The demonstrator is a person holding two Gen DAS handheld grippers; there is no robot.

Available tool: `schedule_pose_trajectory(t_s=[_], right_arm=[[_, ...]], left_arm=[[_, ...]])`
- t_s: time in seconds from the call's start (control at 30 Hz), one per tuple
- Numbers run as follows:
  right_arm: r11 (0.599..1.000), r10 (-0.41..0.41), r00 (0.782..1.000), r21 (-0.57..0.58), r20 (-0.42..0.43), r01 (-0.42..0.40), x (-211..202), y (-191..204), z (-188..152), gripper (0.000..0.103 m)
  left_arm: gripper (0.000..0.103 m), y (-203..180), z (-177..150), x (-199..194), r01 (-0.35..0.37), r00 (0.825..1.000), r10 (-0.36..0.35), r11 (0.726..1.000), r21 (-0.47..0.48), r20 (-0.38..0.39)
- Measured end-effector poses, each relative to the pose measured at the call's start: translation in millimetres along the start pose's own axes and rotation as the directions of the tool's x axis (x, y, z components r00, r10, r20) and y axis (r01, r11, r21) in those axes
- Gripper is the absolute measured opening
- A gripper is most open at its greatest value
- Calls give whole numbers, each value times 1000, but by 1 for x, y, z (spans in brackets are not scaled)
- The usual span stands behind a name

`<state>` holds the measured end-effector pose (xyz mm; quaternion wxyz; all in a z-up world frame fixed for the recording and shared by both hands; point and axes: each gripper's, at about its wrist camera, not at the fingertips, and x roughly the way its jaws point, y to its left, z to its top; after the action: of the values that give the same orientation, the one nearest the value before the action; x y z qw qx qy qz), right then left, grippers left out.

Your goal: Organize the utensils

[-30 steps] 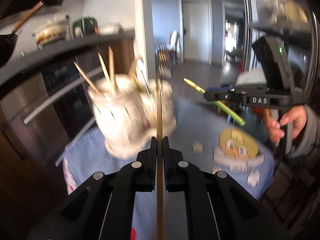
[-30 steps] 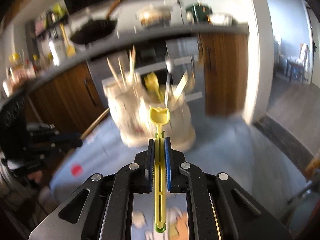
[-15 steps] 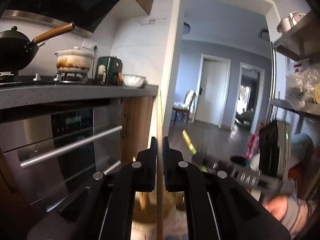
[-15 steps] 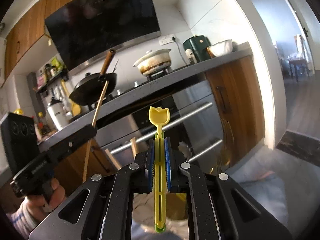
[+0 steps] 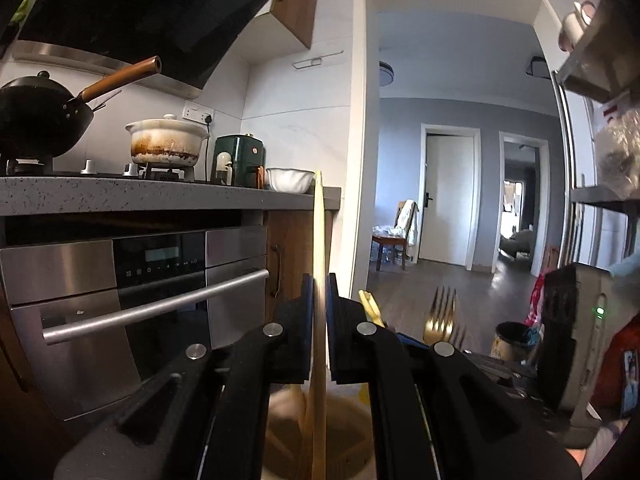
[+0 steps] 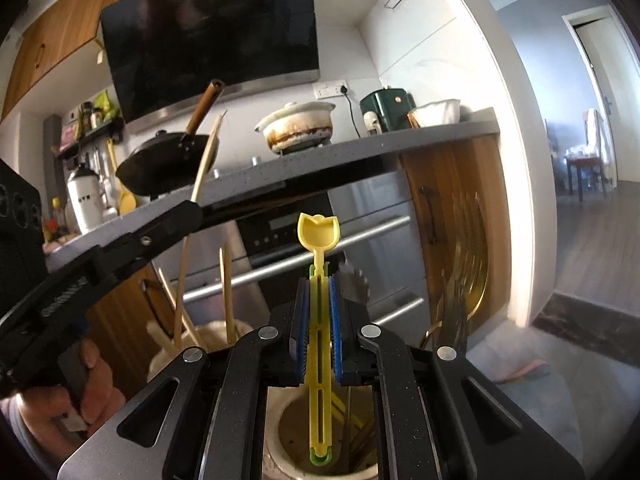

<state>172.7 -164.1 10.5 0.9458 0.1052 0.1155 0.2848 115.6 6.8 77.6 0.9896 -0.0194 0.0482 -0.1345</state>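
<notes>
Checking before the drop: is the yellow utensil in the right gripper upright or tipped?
Upright: the yellow utensil stands vertical in the right gripper, head up, over the holder.

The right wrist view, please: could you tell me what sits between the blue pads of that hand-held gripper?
A yellow plastic utensil is clamped there, its tulip-shaped end sticking out past the fingertips, above the open holder.

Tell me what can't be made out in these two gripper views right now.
- Left wrist view: the lower end of the wooden chopstick and the holder under it, blurred and hidden behind the left gripper.
- Right wrist view: the holder's cup contents, dim and covered by the right gripper and its yellow utensil.
- Right wrist view: the gold forks, motion-blurred.
</notes>
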Motion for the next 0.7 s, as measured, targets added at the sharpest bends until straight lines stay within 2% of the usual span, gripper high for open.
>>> schedule_pose_trajectory(t_s=[0.2,0.53,0.63,0.67,0.7], right_arm=[[1000,8,999,-26,-37,-9,-11,1,-17,11],[998,3,995,-68,-100,-10,-28,12,-34,11],[999,2,994,-49,-112,-7,-32,9,-34,24],[999,0,994,-46,-109,-5,-35,8,-34,35],[999,-5,995,-44,-103,1,-39,8,-34,39]], left_arm=[[6,-5,-21,-29,6,998,-2,998,64,-56],[6,-2,-47,-47,-17,985,31,997,81,-168],[8,-5,-45,-51,-20,984,35,996,91,-172],[12,-6,-44,-52,-20,985,37,995,97,-170],[17,-7,-43,-54,-21,985,38,995,102,-167]])
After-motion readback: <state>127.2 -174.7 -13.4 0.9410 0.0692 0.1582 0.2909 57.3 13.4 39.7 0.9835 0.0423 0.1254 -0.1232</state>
